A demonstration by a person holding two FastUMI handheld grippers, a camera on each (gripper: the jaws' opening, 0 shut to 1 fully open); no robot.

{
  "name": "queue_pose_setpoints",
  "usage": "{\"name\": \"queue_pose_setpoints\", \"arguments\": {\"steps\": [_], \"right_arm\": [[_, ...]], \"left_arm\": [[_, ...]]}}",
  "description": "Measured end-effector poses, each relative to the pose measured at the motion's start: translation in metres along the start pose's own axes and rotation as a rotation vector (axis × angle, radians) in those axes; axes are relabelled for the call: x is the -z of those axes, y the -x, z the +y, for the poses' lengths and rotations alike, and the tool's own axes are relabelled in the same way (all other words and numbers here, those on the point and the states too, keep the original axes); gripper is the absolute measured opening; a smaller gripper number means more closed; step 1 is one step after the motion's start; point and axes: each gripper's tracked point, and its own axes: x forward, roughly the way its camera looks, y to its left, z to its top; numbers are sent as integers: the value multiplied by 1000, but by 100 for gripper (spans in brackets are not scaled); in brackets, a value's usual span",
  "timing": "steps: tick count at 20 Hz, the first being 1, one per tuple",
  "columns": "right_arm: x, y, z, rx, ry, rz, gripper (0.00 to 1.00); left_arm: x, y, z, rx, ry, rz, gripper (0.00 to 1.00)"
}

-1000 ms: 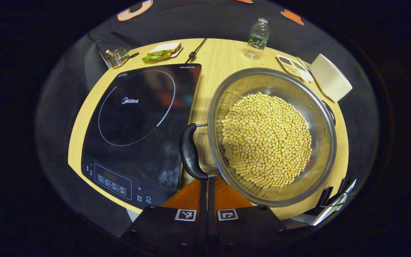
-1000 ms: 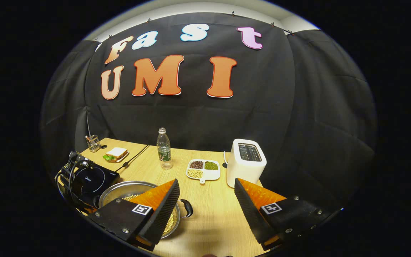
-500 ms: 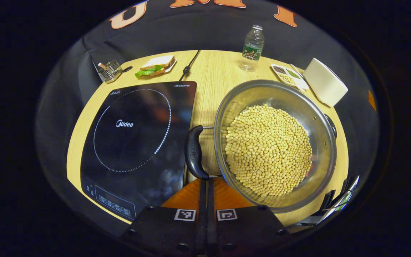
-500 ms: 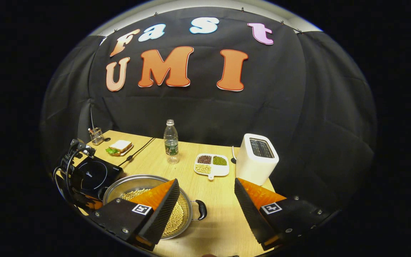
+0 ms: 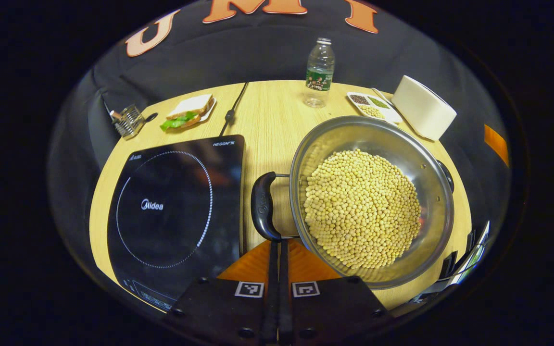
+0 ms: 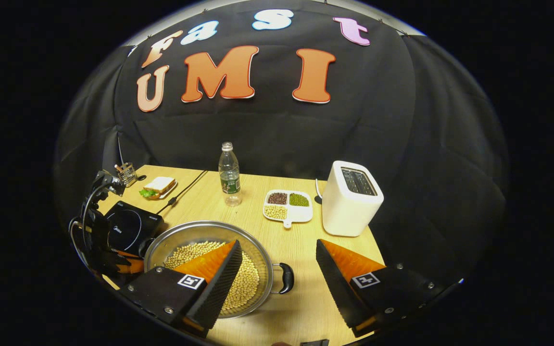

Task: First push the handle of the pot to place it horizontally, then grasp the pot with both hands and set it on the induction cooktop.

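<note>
1. The pot [image 5: 426,158], a wide steel pan filled with pale yellow beans [image 5: 361,206], stands on the wooden table [image 5: 267,115], just to the right of the induction cooktop [image 5: 171,211] and not on it.
2. The pot's near black handle [image 5: 261,206] lies in the strip of table between pot and cooktop. The far handle [image 6: 285,278] sticks out on the opposite side of the rim.
3. Left gripper [image 5: 278,250]: its fingers are pressed together, with nothing between them. Their tips sit at the lower end of the near handle; contact cannot be confirmed.
4. Right gripper [image 6: 277,269]: its fingers stand wide apart and hold nothing. In the right gripper view one finger overlaps the pot and the other is over bare table; the far handle lies between them.
5. Further back on the table: a water bottle [image 5: 319,72], a divided dish of beans [image 6: 287,211], a white toaster [image 6: 351,197], a sandwich on a plate [image 5: 188,111] and a small wire holder [image 5: 128,121].
6. A black cord [image 5: 231,113] runs across the table towards the cooktop's rear edge.
</note>
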Motion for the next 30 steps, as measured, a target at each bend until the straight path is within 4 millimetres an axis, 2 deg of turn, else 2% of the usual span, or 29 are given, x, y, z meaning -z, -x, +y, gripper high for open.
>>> {"name": "queue_pose_setpoints", "arguments": {"steps": [5, 8, 11, 15, 17, 20, 21, 22, 24, 30], "right_arm": [[26, -6, 1, -6, -24, 99, 96], [40, -11, 1, -16, -52, 155, 96], [47, -14, -2, -15, -67, 194, 96], [58, -21, 0, -19, -72, 243, 96], [63, -25, 1, -23, -71, 266, 96], [73, -31, 3, -29, -69, 299, 96], [76, -33, 3, -29, -70, 311, 96], [79, -35, 3, -29, -72, 320, 96], [86, -41, 1, -23, -68, 339, 96], [105, -53, 3, -19, -61, 403, 95]], "left_arm": [[-9, -1, -1, 11, -55, -17, 8], [-11, 7, 2, 38, -45, -44, 8], [-26, 22, 8, 60, -22, -113, 8], [-51, 39, 7, 142, 83, -175, 10], [-56, 37, 6, 157, 91, -169, 29], [-61, 24, -6, 183, 85, -156, 77], [-62, 18, -11, 195, 97, -151, 80], [-61, 11, -13, 197, 110, -139, 96], [-63, 0, -11, 171, 103, -132, 99], [-59, -32, -17, 179, 96, -72, 97]]}}
